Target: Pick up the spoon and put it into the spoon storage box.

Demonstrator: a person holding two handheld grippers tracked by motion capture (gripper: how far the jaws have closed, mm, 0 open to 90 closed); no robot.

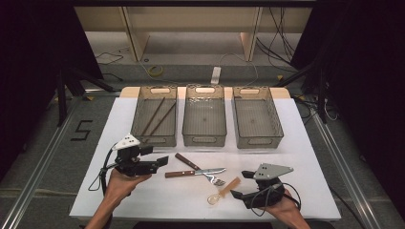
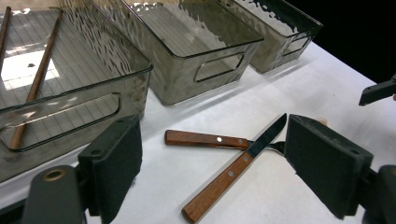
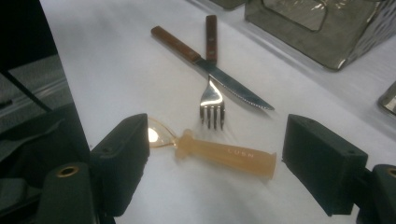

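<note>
Right tongs open, wide gap, straddling the spoon on the worktop, not yet pinching. Left tongs also open, empty, aimed at the knife and fork crossed just ahead.

Step, as I read it: sorting cutlery into bins, pre-grasp on the spoon. Next move likely calls for lowering and closing across the handle, then lifting toward a bin at 12 o'clock.

Spoon: translucent amber plastic, thick rounded handle, shallow glossy bowl; lies flat, at 6 o'clock of the fork tines. Knife: wood handle with rivets, serrated steel blade. Fork: same wood handle, steel tines.

Three smoky clear plastic bins, ribbed floors, cut-out handles. Left bin holds two dark brown chopsticks; middle bin and right bin look empty. Worktop white, matte.
</note>
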